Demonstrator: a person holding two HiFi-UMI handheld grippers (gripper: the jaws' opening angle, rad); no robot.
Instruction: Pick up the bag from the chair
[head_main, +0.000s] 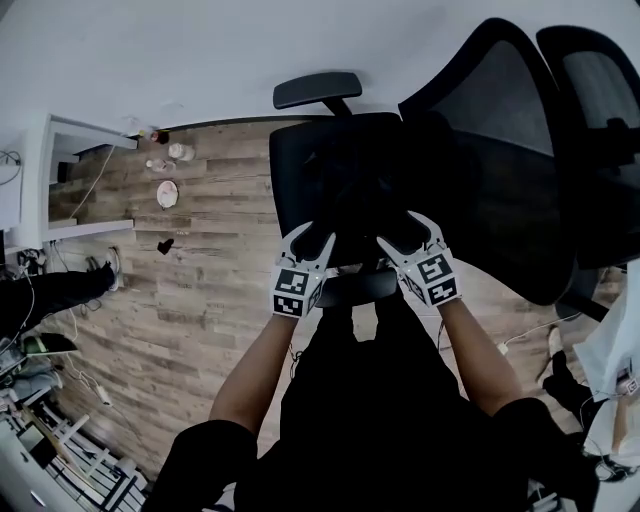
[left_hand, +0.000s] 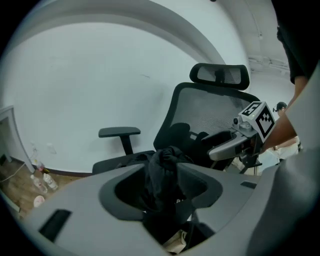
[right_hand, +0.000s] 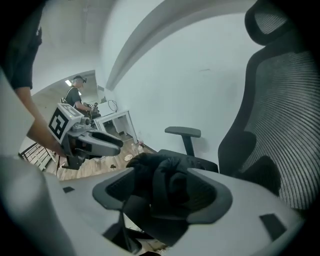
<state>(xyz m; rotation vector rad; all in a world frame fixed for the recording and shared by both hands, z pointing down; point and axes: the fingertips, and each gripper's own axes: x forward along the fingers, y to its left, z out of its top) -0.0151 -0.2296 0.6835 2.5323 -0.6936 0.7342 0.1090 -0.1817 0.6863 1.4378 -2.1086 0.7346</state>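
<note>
A black office chair (head_main: 288, 170) stands before me on the wood floor. On its seat lies the black bag (head_main: 362, 200), dark against the seat and hard to outline. My left gripper (head_main: 314, 240) and right gripper (head_main: 404, 236) both reach onto it, side by side. In the left gripper view a bunch of the bag's black fabric (left_hand: 162, 172) fills the gap between the jaws, with the right gripper (left_hand: 235, 145) beside it. In the right gripper view the bag's fabric (right_hand: 167, 185) is likewise pinched between the jaws, and the left gripper (right_hand: 95, 142) shows at the left.
A second black mesh chair (head_main: 590, 120) stands close at the right. A white desk (head_main: 70, 180) is at the left, with small items (head_main: 167, 192) and cables on the floor. The chair's armrest (left_hand: 119, 132) and backrest (left_hand: 215, 112) rise behind the bag. A person (right_hand: 75, 95) stands far off.
</note>
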